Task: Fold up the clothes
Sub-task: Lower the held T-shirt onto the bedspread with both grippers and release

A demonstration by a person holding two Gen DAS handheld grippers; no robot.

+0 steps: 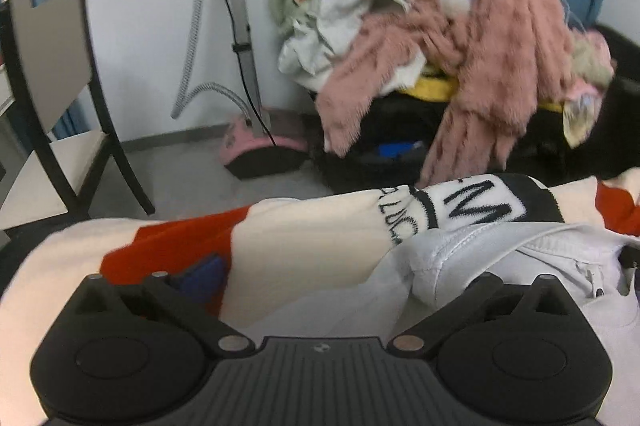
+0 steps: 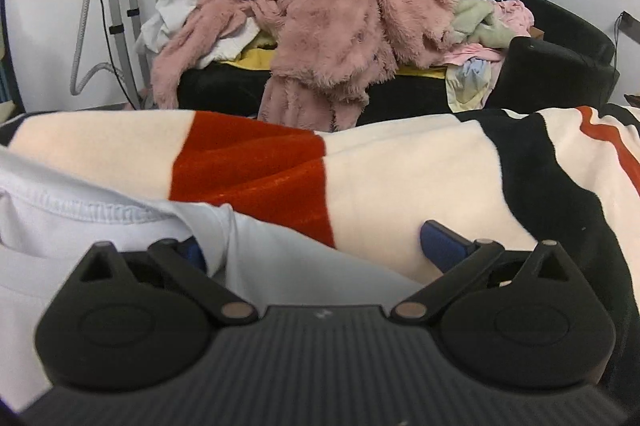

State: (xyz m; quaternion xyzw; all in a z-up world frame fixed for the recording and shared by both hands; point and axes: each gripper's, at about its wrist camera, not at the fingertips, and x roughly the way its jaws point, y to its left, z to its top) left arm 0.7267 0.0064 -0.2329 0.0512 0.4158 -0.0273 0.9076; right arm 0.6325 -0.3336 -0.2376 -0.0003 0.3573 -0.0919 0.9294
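Note:
A pale white garment [image 1: 500, 266] lies crumpled on a cream, red and black blanket [image 1: 304, 238]. My left gripper [image 1: 320, 278] is open wide just above it; its left blue fingertip [image 1: 200, 276] shows, the right one is hidden under a fold of the garment. In the right wrist view the same pale garment [image 2: 80, 218] with a stitched hem lies at the left on the blanket [image 2: 400, 166]. My right gripper [image 2: 316, 246] is open wide over the garment's edge, with one blue fingertip [image 2: 444, 242] on the blanket and the other behind the cloth.
A big heap of clothes with a pink fluffy robe [image 1: 480, 38] fills a dark armchair [image 2: 560, 66] behind the blanket. A garment steamer [image 1: 256, 146] with pole and hose stands on the floor at left. A chair [image 1: 52, 86] stands far left.

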